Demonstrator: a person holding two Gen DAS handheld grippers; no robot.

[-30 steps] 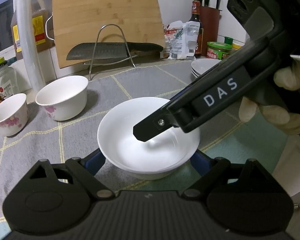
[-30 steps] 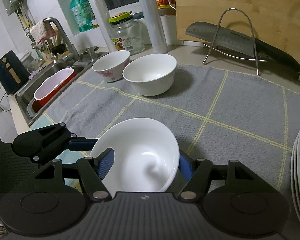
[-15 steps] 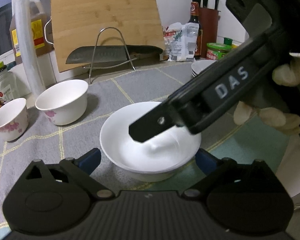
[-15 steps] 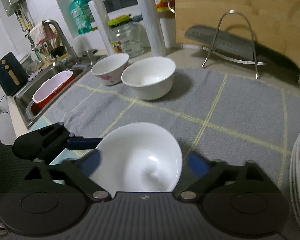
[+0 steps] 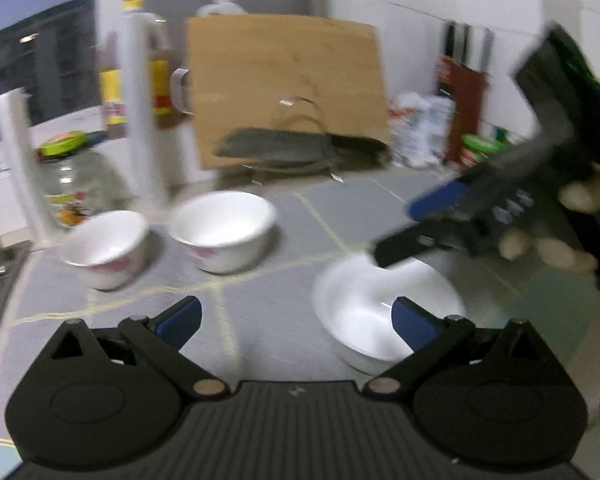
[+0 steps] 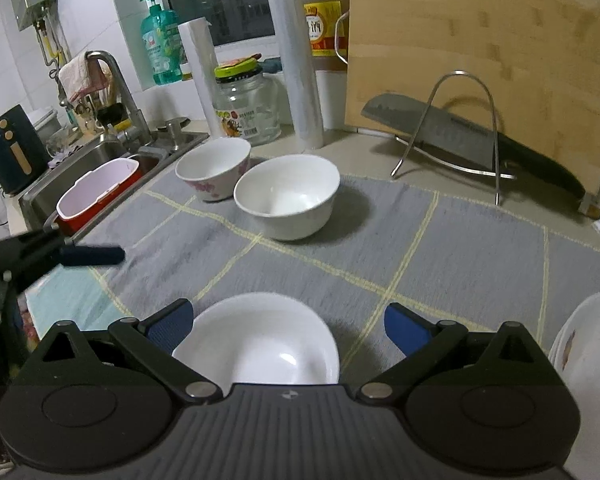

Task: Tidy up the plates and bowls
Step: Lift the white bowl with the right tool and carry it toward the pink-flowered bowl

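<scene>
While sitting free on the grey mat at the bench's near edge, white bowl between spread pads of right hand-held gripper; left hand-held gripper likewise released. Glazed, slippery, breakable (probably ceramic): best pinched across the rim.

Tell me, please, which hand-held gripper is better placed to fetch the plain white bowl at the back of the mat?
Probably the left hand-held gripper: it stands open facing the plain white bowl, while the right one hangs over the shallow bowl.
</scene>
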